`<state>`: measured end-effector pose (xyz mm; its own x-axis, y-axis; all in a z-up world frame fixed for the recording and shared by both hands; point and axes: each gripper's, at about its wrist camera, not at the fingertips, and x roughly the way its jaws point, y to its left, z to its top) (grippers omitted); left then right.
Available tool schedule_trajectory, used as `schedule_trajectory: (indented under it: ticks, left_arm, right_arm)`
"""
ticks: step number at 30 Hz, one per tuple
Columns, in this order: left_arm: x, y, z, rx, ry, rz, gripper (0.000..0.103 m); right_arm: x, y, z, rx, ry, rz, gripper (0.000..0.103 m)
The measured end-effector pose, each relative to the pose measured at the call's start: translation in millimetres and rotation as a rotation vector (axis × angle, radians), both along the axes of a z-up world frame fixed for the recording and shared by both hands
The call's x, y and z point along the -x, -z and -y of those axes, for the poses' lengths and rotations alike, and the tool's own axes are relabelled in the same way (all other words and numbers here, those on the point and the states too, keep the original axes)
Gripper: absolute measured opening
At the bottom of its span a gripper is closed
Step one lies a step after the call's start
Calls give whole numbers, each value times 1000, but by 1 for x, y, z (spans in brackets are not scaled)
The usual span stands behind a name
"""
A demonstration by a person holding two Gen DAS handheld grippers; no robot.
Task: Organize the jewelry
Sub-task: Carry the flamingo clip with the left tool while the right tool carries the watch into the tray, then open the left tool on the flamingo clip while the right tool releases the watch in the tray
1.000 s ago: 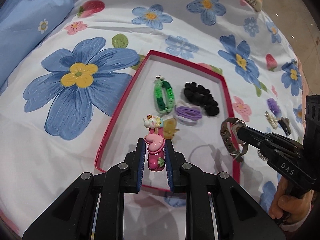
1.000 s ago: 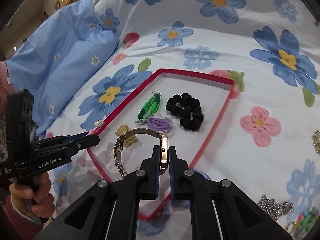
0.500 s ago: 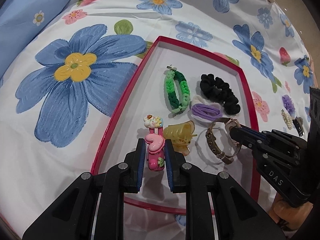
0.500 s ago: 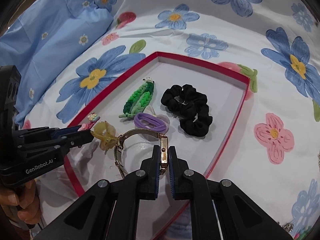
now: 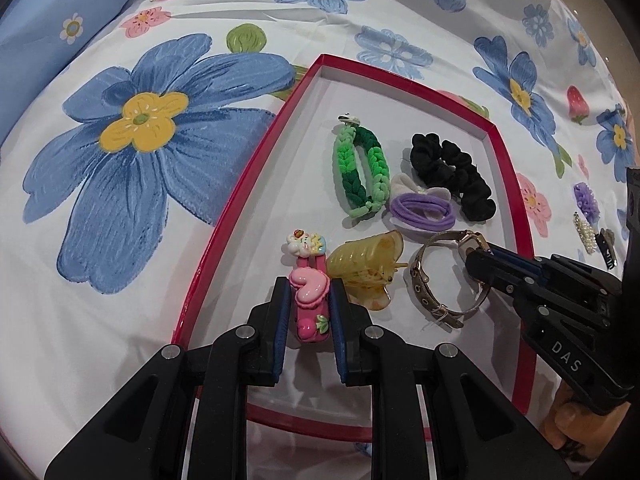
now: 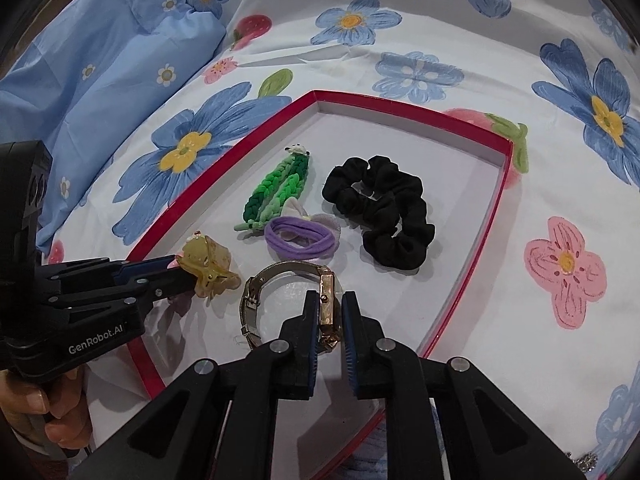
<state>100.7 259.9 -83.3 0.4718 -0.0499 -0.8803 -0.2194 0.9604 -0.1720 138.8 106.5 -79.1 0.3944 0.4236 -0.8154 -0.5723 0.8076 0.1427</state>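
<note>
My left gripper (image 5: 308, 286) is shut on a pink heart hair clip (image 5: 310, 300), low over the near left corner of the red-rimmed tray (image 5: 241, 186), beside a yellow claw clip (image 5: 364, 268). A gold watch (image 6: 330, 304) stands on its band on the tray floor, its face between the jaws of my right gripper (image 6: 331, 302). Those jaws are opening: the left pad touches the watch face and a thin gap shows at the right pad. From the left wrist view, the right gripper (image 5: 476, 258) reaches in at the watch (image 5: 440, 280).
The tray (image 6: 400, 103) also holds a green braided tie (image 6: 276, 192), purple hair ties (image 6: 300, 240) and a black scrunchie (image 6: 384, 208). Loose jewelry (image 5: 586, 232) lies on the flowered bedspread to the right. A blue pillow (image 6: 100, 60) sits at the far left.
Both grippers came down and forward into the tray. The watch went from hanging in the right jaws to resting on the tray floor, and those jaws have parted slightly.
</note>
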Motion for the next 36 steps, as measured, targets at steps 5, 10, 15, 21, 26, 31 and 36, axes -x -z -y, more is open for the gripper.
schedule_trajectory:
  ticks: [5, 10, 15, 21, 26, 31, 36]
  left_arm:
    - [-1, -1, 2, -19, -2, -5, 24]
    - [2, -4, 2, -22, -15, 3, 36]
    - [12, -15, 1, -6, -25, 29, 42]
    - [27, -33, 13, 5, -15, 72, 47]
    - [38, -51, 35, 29, 21, 117, 47]
    - [40, -62, 69, 41, 92, 135, 52]
    - [40, -67, 110, 43, 180, 135, 52]
  right_arm:
    - [0, -1, 0, -6, 1, -8, 15]
    - [2, -8, 6, -48, 10, -14, 22]
    - [7, -23, 17, -90, 29, -7, 26]
    - [25, -46, 46, -168, 55, 20, 39]
    - [42, -59, 88, -213, 110, 34, 39]
    - [59, -62, 134, -220, 184, 45, 39]
    - [78, -66, 187, -226, 272, 63, 39]
